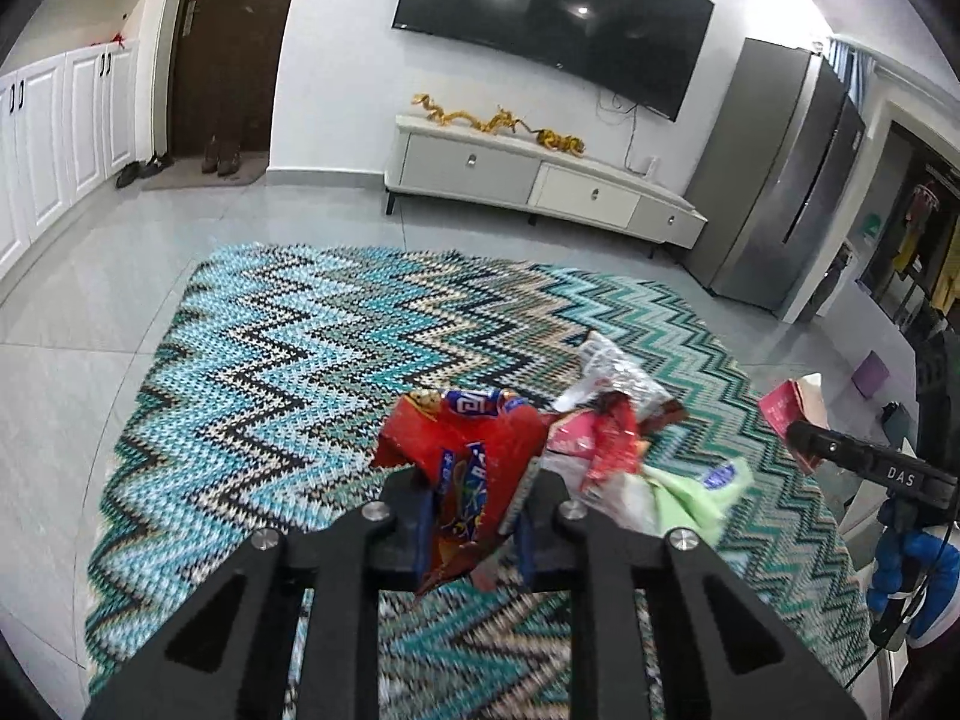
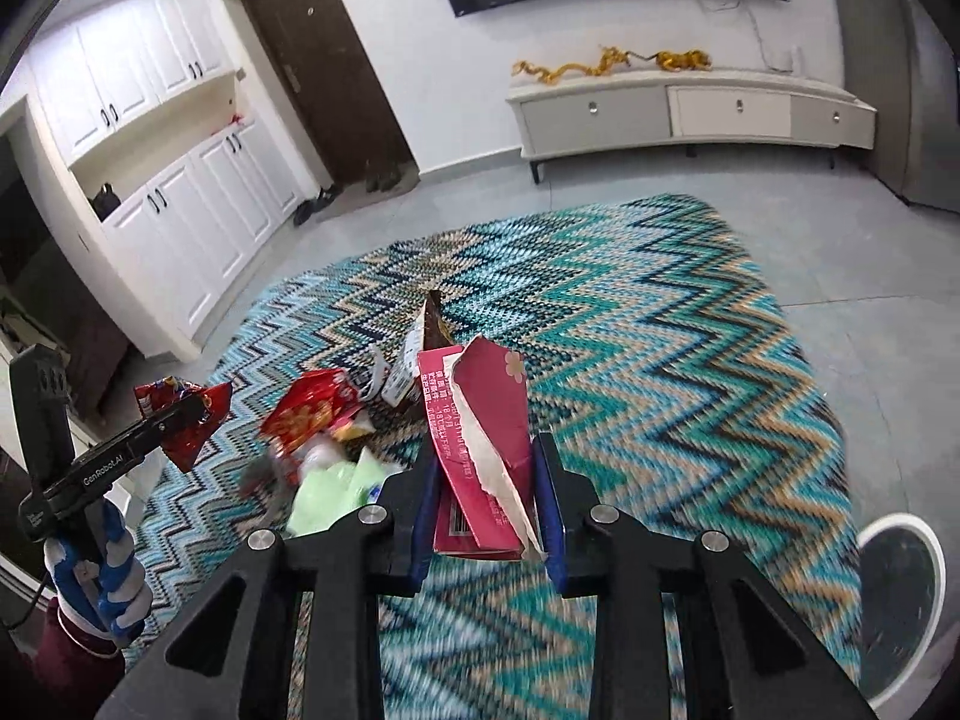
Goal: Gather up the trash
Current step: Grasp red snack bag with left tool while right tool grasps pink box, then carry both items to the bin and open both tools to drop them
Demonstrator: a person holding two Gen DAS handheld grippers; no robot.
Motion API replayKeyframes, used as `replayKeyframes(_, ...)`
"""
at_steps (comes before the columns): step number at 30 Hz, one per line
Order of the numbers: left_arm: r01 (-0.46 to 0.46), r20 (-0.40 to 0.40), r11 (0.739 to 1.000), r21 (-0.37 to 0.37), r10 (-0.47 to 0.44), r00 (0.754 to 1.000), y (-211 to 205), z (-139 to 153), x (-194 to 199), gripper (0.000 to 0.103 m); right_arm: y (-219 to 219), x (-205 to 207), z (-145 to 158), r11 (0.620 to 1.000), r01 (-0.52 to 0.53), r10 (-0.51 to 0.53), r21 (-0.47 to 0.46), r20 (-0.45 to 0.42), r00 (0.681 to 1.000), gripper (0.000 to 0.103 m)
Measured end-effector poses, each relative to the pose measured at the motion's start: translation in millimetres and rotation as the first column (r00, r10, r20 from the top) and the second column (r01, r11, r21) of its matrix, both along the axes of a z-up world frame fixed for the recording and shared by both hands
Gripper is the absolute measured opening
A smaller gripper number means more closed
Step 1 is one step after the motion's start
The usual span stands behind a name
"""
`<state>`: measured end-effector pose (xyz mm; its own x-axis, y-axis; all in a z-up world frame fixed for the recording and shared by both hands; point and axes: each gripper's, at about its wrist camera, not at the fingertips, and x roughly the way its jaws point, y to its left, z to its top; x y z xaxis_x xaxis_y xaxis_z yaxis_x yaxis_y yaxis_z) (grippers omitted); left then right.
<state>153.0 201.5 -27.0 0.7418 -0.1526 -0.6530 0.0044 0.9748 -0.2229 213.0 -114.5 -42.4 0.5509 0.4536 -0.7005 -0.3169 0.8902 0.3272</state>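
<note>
My left gripper (image 1: pixel 474 480) is shut on a crumpled red snack wrapper (image 1: pixel 462 444), held above the zigzag rug (image 1: pixel 288 360). The right wrist view shows that same gripper (image 2: pixel 174 414) at the left, the red wrapper (image 2: pixel 213 405) in its tips. My right gripper (image 2: pixel 486 462) is shut on a torn pink carton (image 2: pixel 480 420), which stands up between the blue pads. A pile of trash (image 2: pixel 324 426) lies on the rug between the two grippers: a red packet, white scraps and a pale green wrapper (image 2: pixel 336 480). The pile (image 1: pixel 606 438) also shows right of the left gripper.
A round white bin (image 2: pixel 864 546) stands at the rug's near right edge. Beyond the rug are grey floor tiles, a low TV cabinet (image 1: pixel 540 174), a steel fridge (image 1: pixel 780 180) at the right and white cupboards (image 2: pixel 180 210) at the left. A gloved hand (image 2: pixel 102 570) holds the left gripper.
</note>
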Motion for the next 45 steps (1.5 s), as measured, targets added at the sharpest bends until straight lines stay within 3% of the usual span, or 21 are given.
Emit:
replayKeyframes(16,0.062,0.094,0.998,0.023,-0.063,0.994,-40.4,52.0,-55.6,0.018,-51.6,-112.3,64.1,0.997,0.072,-0.077,0.036,0.161,0.984,0.029)
replayKeyframes(25,0.159,0.101,0.987,0.012,-0.159,0.982,-97.5,67.5,-61.7,0.018,-101.7,-150.9,76.6,0.986,0.165,-0.169,0.037,0.208,0.963,0.029)
replayKeyframes(35,0.359,0.064,0.932,0.042,-0.361,0.930,-226.3,67.9,-38.8,0.018,-199.8,-177.1,62.3,0.925,0.378,-0.380,0.050,0.190,0.905,0.029)
replayKeyframes(45,0.537,-0.072,0.844,0.016,-0.535,0.842,-393.6,28.4,11.4,0.018,-295.0,-156.5,8.8,0.842,0.539,-0.539,0.026,0.084,0.838,0.029)
